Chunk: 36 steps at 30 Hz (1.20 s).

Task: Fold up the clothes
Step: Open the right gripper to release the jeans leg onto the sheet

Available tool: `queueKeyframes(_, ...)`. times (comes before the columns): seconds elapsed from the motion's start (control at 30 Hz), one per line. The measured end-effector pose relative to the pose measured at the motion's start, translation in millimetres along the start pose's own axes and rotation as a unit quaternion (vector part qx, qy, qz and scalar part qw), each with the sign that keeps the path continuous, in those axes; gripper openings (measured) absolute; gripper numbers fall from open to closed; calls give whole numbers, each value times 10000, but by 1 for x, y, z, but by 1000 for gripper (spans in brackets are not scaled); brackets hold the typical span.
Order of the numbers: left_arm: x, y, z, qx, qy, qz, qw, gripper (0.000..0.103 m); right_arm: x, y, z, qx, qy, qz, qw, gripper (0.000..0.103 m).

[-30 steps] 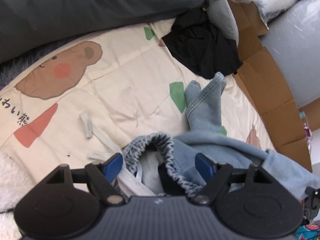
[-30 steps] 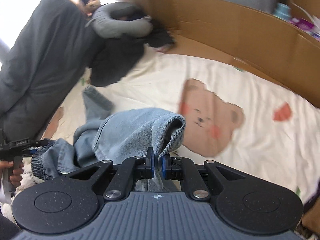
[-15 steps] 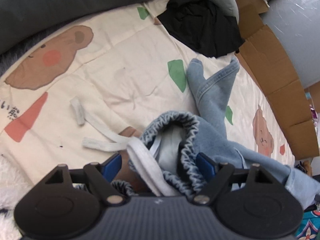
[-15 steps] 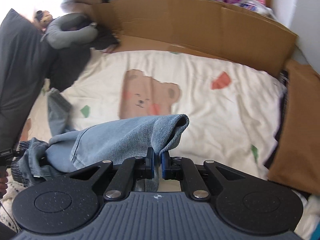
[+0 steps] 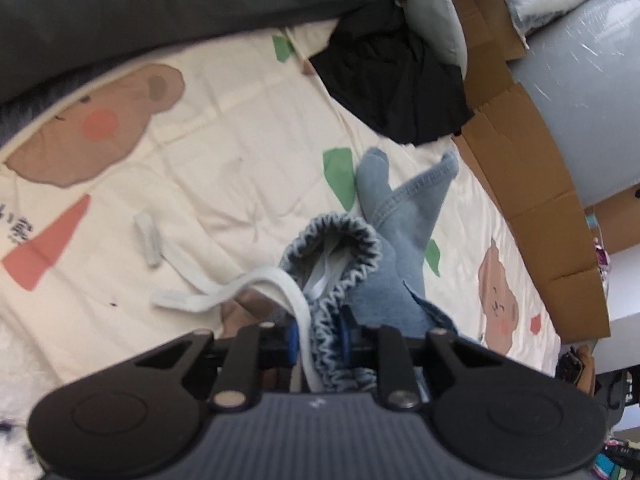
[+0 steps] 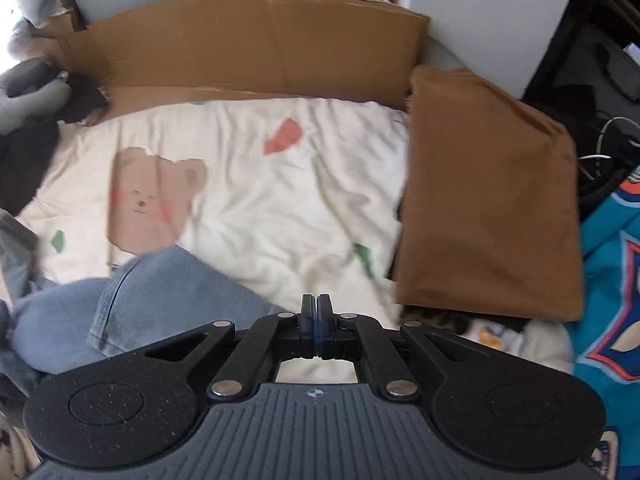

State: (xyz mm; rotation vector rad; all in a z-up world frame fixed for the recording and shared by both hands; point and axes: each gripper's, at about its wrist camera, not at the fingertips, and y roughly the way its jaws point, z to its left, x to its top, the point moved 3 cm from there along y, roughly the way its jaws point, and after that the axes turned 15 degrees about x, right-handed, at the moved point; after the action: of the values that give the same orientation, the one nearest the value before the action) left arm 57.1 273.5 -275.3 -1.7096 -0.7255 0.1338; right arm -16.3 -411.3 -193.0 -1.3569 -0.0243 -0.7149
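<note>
Light-blue jeans point(image 5: 400, 216) lie crumpled on the cream bear-print bed sheet point(image 5: 224, 128), legs pointing away. My left gripper point(image 5: 319, 333) is shut on the gathered elastic waistband together with the white drawstring point(image 5: 192, 300), whose loose ends trail left on the sheet. In the right wrist view a jeans leg point(image 6: 160, 292) lies on the sheet point(image 6: 280, 184), to the left of my right gripper point(image 6: 317, 312). That gripper is shut, its pads touching, with no denim visible between them.
A cardboard wall point(image 6: 248, 40) runs along the far side of the bed. A folded brown cloth point(image 6: 488, 200) sits at the right, a teal garment point(image 6: 612, 264) beyond it. A black garment point(image 5: 400, 88) and a dark grey duvet point(image 5: 160, 0) lie at the head.
My left gripper went from open around the waistband to shut on it and the drawstring. My right gripper swung right, and the jeans leg is no longer seen between its fingers.
</note>
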Motion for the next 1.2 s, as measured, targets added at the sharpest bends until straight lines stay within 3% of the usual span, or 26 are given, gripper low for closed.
queueKeyframes(0.17, -4, -16, 11, 117, -106, -130, 9998, 18, 2, 15, 20, 378, -168, 153, 9990, 0)
queueKeyframes(0.33, -7, -29, 27, 245, -270, -145, 9992, 17, 14, 50, 70, 966, -655, 334, 9926, 1)
queueKeyframes(0.4, -10, -34, 33, 285, -330, -132, 9990, 17, 20, 69, 94, 1210, -878, 408, 9879, 8)
queueKeyframes(0.63, -25, -41, 53, 379, -397, 30, 9985, 17, 39, 131, 178, 2033, -1672, 663, 9625, 15)
queueKeyframes(0.87, -28, -48, 66, 414, -620, 22, 9972, 16, 51, 166, 253, 2502, -2232, 825, 9385, 39)
queueKeyframes(1.07, -30, -40, 70, 418, -687, 45, 9968, 16, 35, 203, 315, 2785, -2562, 1147, 9185, 53)
queueKeyframes(1.2, -33, -35, 72, 372, -734, 87, 9966, 17, 16, 240, 344, 2821, -2740, 1361, 9093, 54)
